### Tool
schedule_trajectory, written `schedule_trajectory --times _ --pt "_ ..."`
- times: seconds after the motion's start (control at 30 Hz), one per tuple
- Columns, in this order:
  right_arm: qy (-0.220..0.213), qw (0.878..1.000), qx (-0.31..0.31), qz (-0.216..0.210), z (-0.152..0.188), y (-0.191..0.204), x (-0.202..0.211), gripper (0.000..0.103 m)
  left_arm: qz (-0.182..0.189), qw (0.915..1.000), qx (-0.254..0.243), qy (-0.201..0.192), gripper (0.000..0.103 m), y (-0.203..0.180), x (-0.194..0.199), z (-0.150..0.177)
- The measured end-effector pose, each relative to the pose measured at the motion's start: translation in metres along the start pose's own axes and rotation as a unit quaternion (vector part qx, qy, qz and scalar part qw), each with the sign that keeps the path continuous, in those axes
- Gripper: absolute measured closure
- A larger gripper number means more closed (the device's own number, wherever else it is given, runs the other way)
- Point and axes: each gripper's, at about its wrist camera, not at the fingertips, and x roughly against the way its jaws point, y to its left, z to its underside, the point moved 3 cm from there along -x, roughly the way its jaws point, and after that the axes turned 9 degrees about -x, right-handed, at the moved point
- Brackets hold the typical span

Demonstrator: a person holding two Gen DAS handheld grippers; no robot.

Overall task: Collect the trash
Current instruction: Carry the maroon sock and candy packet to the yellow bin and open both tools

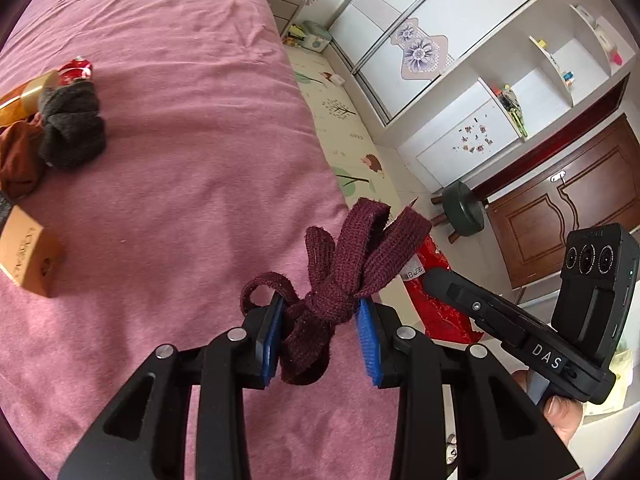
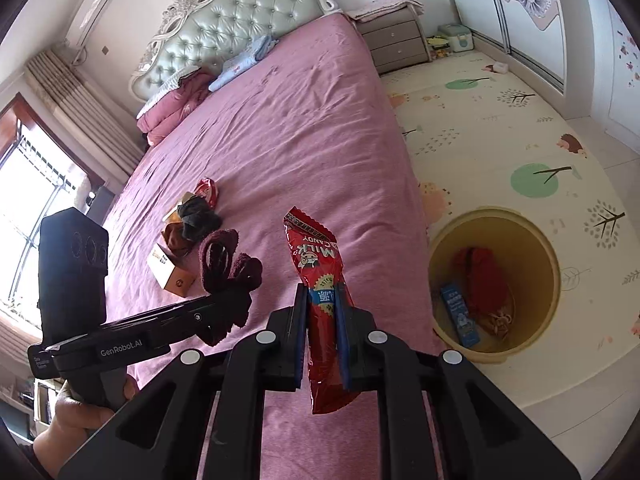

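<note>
Red candy wrapper (image 2: pixel 322 300) pinched upright inside right claw (image 2: pixel 323 312).

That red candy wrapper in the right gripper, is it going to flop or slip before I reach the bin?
Probably floppy: the red candy wrapper is thin film, creased where the right gripper pinches it. Likely very light, so it may flutter rather than drop straight into the yellow bin. The glossy surface could slip, though the pinch sits mid-length.

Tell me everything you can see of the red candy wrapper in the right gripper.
The red candy wrapper is a long, glossy plastic packet printed "MILK CANDY" with a blue label patch. It stands roughly upright, clamped mid-length by the right gripper, both ends sticking out, held above the pink bed. It looks crinkled and flat.
</note>
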Motion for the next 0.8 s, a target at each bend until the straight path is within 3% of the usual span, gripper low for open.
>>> schedule_trajectory --times 0.43,0.8 --pt "-0.032 0.997 -0.070 0.031 -0.020 -0.094 0.031 0.090 0.027 0.9972 -0.046 0.053 0.069 -0.065 -0.081 -0.026" --pt "-0.040 0.992 -0.110 0.051 -0.032 -0.145 0.034 0.090 0.042 0.9930 -0.068 0.088 0.069 -0.098 -0.139 -0.042"
